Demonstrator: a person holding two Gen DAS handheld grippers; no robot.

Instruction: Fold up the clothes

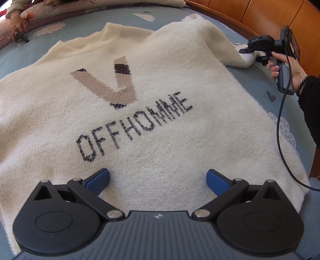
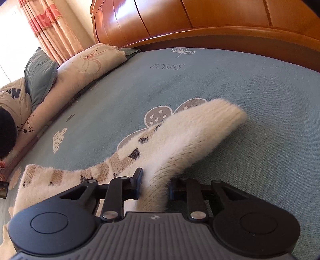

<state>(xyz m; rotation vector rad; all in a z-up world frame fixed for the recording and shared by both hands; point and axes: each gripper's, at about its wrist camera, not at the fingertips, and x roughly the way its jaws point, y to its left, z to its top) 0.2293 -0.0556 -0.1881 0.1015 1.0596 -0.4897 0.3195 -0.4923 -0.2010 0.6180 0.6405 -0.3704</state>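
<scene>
A cream fuzzy sweater (image 1: 152,104) with a beige V and the word OFFHOMME lies spread flat on the blue bedsheet (image 1: 84,30). My left gripper (image 1: 158,180) is open and empty, its blue pads just above the sweater's lower body. My right gripper (image 2: 154,184) is shut on the sweater's sleeve (image 2: 180,140); the cuff end sticks out ahead of the jaws, lifted off the sheet. In the left wrist view the right gripper (image 1: 251,54) shows at the far right, holding the sleeve end out to the side.
A wooden headboard (image 2: 200,18) runs along the bed's far side. Pillows (image 2: 88,64) and a person (image 2: 8,128) lie at the bed's edge. A cable (image 1: 280,130) hangs from the right gripper. A hand with a dark object (image 1: 20,34) rests at the far left.
</scene>
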